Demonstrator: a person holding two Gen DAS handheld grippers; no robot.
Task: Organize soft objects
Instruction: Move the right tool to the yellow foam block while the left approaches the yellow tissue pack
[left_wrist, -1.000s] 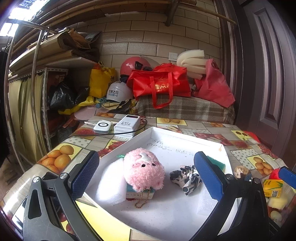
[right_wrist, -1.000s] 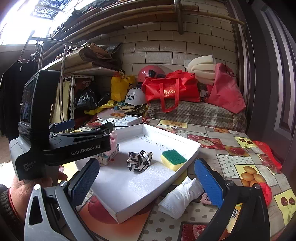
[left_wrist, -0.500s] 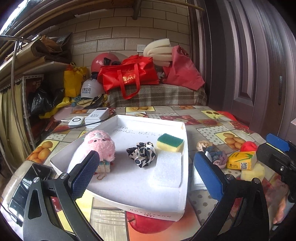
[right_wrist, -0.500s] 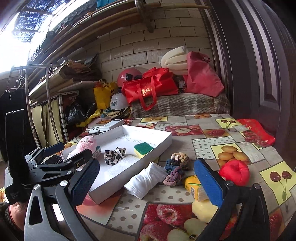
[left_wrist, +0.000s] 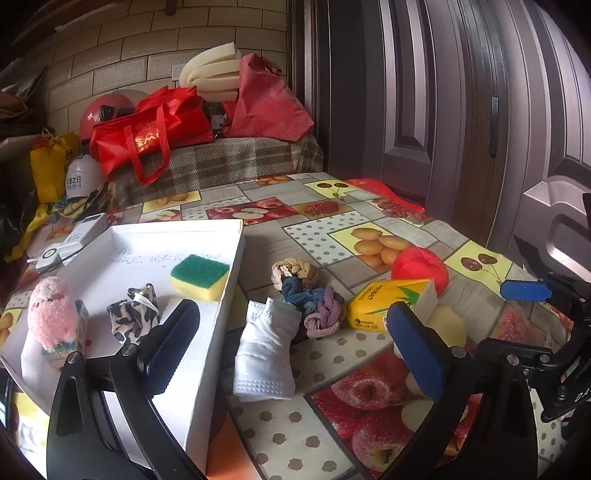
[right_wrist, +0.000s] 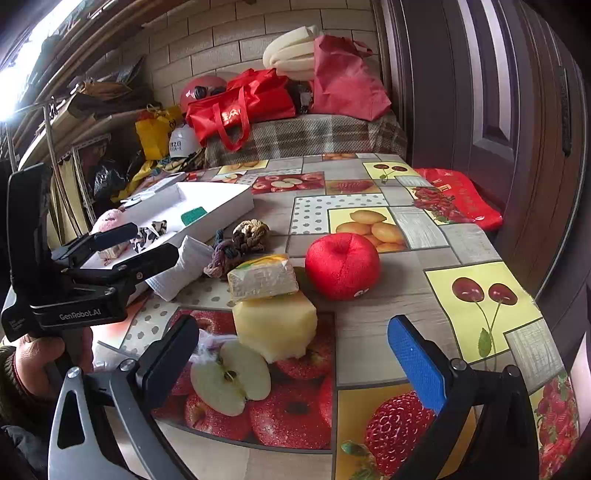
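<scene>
"GenRobot.AI" on the left tool (right_wrist: 118, 245) body, other lettering too blurred to read

White tray (left_wrist: 207, 354); pink plush (left_wrist: 51, 314); black-and-white patterned cloth (left_wrist: 135, 314); green-topped yellow sponge (left_wrist: 199, 275). Desk (right_wrist: 406, 221): fruit-print patchwork cover. Red plush apple (right_wrist: 341, 266); white folded cloth (left_wrist: 267, 350); yellow tissue pack (left_wrist: 388, 302).

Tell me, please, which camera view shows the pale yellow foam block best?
The right wrist view: the pale yellow foam block lies close and unobstructed, under the yellow tissue pack. In the left wrist view only a sliver shows behind the left gripper's blue finger pad.
</scene>
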